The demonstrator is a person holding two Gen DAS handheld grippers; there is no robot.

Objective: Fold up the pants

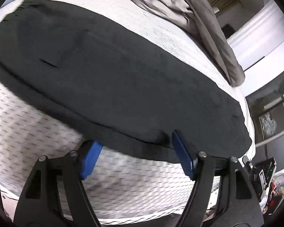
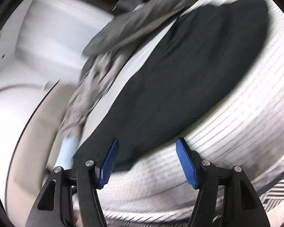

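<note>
— So where are the pants [image 1: 108, 71]?
— Flat on the mattress [image 1: 37, 124], beside the grey blanket [image 1: 161, 3].
— And the grippers?
— Left gripper [image 1: 136, 151] and right gripper [image 2: 147, 160] both spread, holding nothing.

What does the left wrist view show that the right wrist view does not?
Only the left wrist view shows a cluttered shelf beside the bed, and sharp detail. Only the right wrist view shows a light blue item at the mattress edge, and it is heavily blurred. Both show the black pants flat on the patterned mattress, the grey bedding, and open blue fingers holding nothing.
</note>
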